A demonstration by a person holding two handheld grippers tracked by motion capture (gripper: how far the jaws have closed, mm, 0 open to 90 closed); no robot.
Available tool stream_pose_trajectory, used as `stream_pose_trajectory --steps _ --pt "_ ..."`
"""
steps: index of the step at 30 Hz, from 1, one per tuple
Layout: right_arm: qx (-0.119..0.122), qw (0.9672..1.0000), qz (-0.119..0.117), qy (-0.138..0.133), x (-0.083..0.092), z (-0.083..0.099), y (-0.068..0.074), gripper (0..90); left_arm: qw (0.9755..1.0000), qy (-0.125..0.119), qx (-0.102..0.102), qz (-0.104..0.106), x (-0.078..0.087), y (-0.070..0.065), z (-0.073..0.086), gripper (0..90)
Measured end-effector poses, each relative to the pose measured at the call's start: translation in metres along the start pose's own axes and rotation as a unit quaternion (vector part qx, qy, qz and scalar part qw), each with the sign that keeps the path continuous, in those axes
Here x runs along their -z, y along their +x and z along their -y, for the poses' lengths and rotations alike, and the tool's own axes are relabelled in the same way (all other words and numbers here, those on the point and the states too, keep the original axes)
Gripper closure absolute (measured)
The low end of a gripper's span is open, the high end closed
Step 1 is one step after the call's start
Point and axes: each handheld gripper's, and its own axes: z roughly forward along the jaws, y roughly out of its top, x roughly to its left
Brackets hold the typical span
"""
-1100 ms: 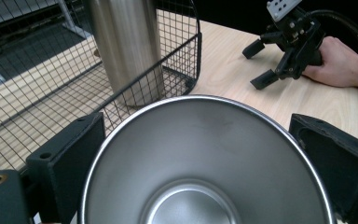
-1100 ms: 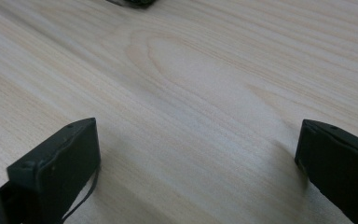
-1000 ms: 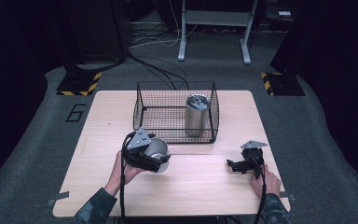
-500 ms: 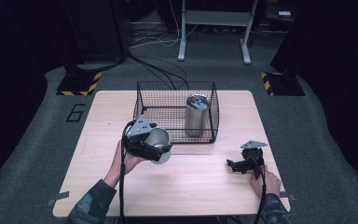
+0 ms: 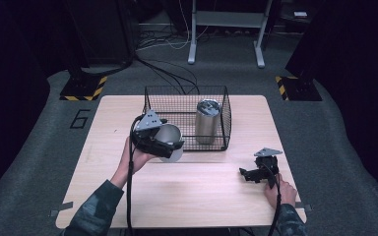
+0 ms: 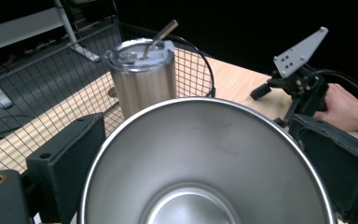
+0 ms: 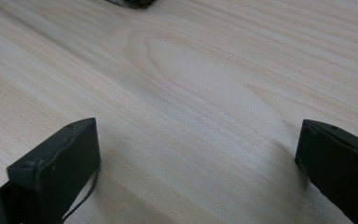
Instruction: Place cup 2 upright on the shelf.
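My left gripper [image 5: 172,146] is shut on an open steel cup [image 5: 168,133], held off the table beside the front left corner of the wire basket [image 5: 187,90]. In the left gripper view the cup's mouth [image 6: 205,158] faces the camera, with a black jaw pressed on each side. A lidded steel tumbler [image 5: 206,120] with a straw stands upright inside the basket [image 6: 37,93], just beyond the cup. My right gripper [image 5: 246,174] rests low on the table at the front right. Its jaws stand wide apart over bare wood [image 7: 196,140].
The wooden table [image 5: 202,196] has free room across its front and left. Around the table, the dark floor carries cables, yellow-black striped stand feet [image 5: 83,88] and a grey metal frame [image 5: 226,29] at the back.
My left gripper has risen with the cup and moved toward the basket's front left corner. The right gripper has stayed where it was.
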Motion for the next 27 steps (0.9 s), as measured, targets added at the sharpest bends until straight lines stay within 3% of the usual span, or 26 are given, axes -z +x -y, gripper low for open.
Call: stream_pose_trajectory --steps 9,27 --pt "0.0 1.0 0.0 0.0 0.0 0.0 0.0 0.0 0.9998 0.001 0.004 -0.02 -0.008 0.015 -0.016 6.4" --pt "0.0 1.0 0.0 0.0 0.0 0.0 0.0 0.0 0.9978 0.01 0.02 -0.063 -0.03 0.042 -0.023 6.4"
